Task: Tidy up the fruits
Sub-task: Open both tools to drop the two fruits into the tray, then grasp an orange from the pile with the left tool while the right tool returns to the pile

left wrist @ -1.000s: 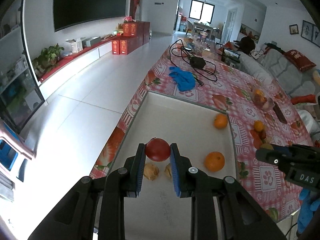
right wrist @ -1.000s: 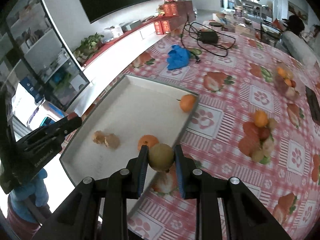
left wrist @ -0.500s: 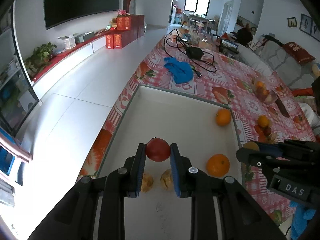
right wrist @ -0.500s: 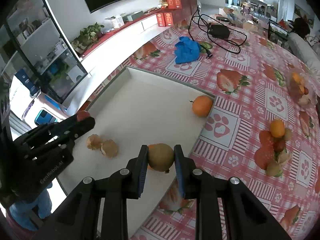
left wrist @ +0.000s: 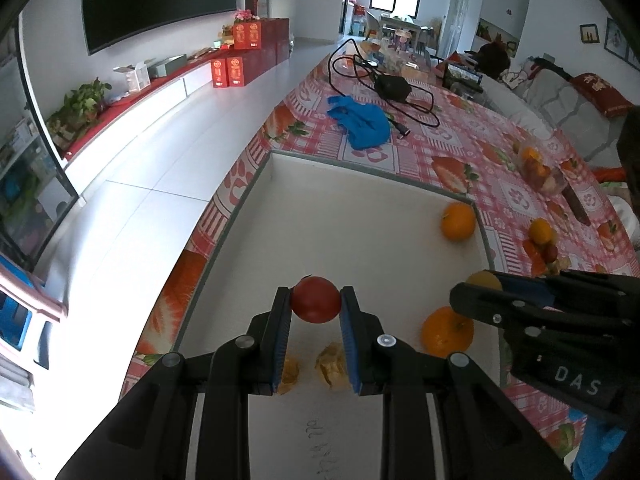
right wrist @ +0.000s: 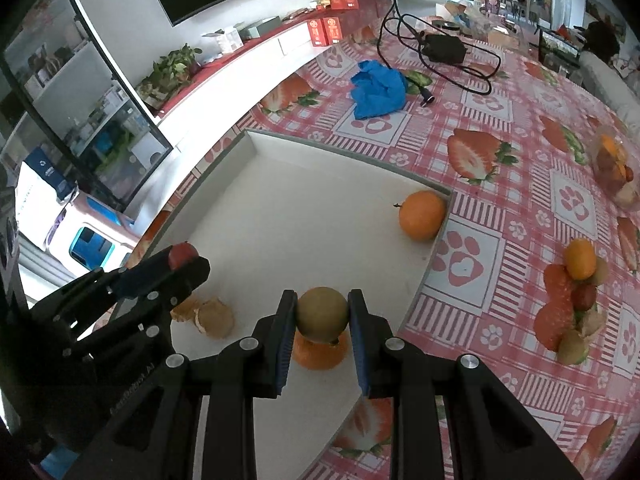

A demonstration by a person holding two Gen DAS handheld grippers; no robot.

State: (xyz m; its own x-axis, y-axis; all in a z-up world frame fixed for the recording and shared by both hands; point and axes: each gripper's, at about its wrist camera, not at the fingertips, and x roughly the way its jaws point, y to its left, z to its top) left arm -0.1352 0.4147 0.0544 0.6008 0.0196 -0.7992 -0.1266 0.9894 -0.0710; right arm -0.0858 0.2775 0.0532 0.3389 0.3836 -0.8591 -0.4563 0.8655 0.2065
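L gripper (left wrist: 315,312) clamps red fruit (left wrist: 315,299); R gripper (right wrist: 322,322) clamps green-brown fruit (right wrist: 322,313), half-hiding orange (right wrist: 319,354) beneath.

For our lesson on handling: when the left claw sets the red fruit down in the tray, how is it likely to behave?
The red fruit looks round and smooth, so it will probably roll once freed. The tray floor seems flat and bare, offering little to stop it, though the raised rim should keep it in. Its glossy skin may be slippery, yet the left claw pinches it at its widest part, which looks secure.

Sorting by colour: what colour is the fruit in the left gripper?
Red fruit, clearest in the left wrist view.
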